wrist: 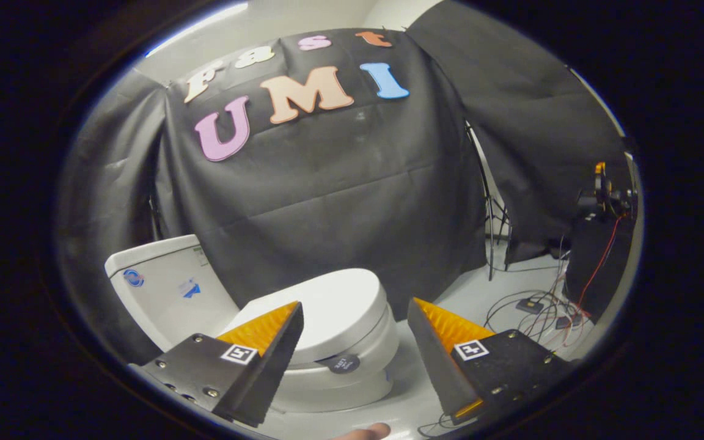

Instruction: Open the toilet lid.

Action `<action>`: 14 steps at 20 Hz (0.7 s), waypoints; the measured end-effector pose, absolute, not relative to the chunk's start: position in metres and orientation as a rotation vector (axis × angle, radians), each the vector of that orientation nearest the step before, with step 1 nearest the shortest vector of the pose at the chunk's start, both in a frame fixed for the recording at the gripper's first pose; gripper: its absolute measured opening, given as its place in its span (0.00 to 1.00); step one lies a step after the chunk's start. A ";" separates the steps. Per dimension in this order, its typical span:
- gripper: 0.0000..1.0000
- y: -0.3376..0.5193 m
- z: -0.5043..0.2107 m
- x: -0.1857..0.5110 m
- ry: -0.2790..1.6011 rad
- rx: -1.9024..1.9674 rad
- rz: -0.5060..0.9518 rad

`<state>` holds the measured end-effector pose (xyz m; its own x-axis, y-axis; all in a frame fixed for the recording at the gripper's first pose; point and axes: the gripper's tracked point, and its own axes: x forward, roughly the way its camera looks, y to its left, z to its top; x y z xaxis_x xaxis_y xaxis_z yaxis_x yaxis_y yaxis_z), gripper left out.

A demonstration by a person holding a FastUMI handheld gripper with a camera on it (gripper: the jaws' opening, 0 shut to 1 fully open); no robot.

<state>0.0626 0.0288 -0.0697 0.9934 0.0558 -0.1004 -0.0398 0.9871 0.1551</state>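
In the gripper view, the gripper point(355, 318) hangs above and in front of the toilet with its two fingers spread wide apart and nothing between them. That fits an approach: the jaws are open ahead of the lid's front edge, so that one finger could probably slip under the rim to lift it.

The toilet lid point(333, 305) lies flat and closed on the seat, just beyond the fingertips and mostly in the gap between them, slightly toward the left finger point(266, 351). The lid's front lip faces the right finger point(443, 348), which is likely the easiest place to catch it. Behind the lid stands the white cistern point(165, 287), set against the draped black cloth wall point(340, 201), so the lid should have something to lean on once raised.

On the floor to the right, a tangle of cables point(541, 311) runs toward dark equipment, well apart from the toilet.

As for writing: the cistern carries a round blue sticker point(134, 278) and another blue mark, both too small to read. A dark round tag point(340, 363) on the bowl's front bears pale text that is illegible. Each finger carries a square fiducial marker point(239, 354).
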 end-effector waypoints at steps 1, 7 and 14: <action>1.00 0.033 -0.085 0.066 0.148 0.184 0.060; 1.00 0.048 -0.148 0.081 0.232 0.456 0.044; 0.96 0.045 -0.186 0.092 0.285 0.699 -0.004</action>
